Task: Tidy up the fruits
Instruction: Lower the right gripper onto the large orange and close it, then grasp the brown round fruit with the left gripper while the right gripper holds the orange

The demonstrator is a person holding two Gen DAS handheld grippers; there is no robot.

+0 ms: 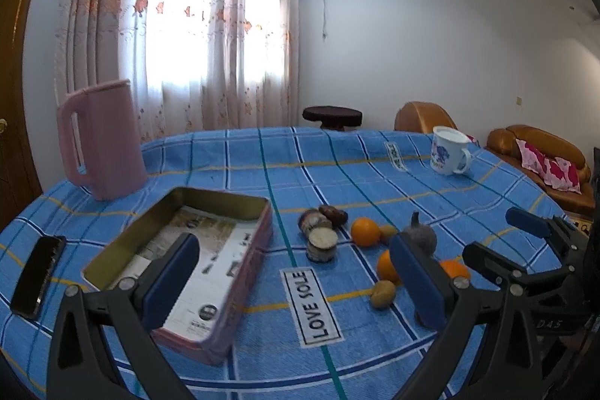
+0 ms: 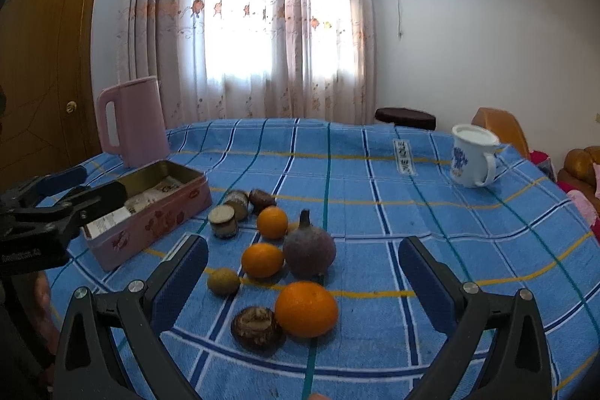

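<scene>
Fruits lie grouped on the blue checked tablecloth (image 2: 393, 175). In the right wrist view, the nearest orange (image 2: 306, 308) lies beside a brown cut piece (image 2: 255, 325), with another orange (image 2: 262, 259), a third orange (image 2: 272, 221), a purple round fruit (image 2: 308, 249) and a small kiwi-like fruit (image 2: 223, 281) behind. Cut brown pieces (image 2: 224, 220) lie further back. My right gripper (image 2: 303, 283) is open above the near fruits. My left gripper (image 1: 296, 283) is open over the pink tin box (image 1: 247, 272), its left finger above the tin. The oranges (image 1: 365, 231) lie right of the tin.
A pink jug (image 1: 101, 137) stands behind the tin. A white mug (image 2: 472, 156) stands at the far right. A black phone (image 1: 37, 274) lies at the left edge. The tin holds printed paper (image 1: 210, 265). Sofa and stool stand beyond the table.
</scene>
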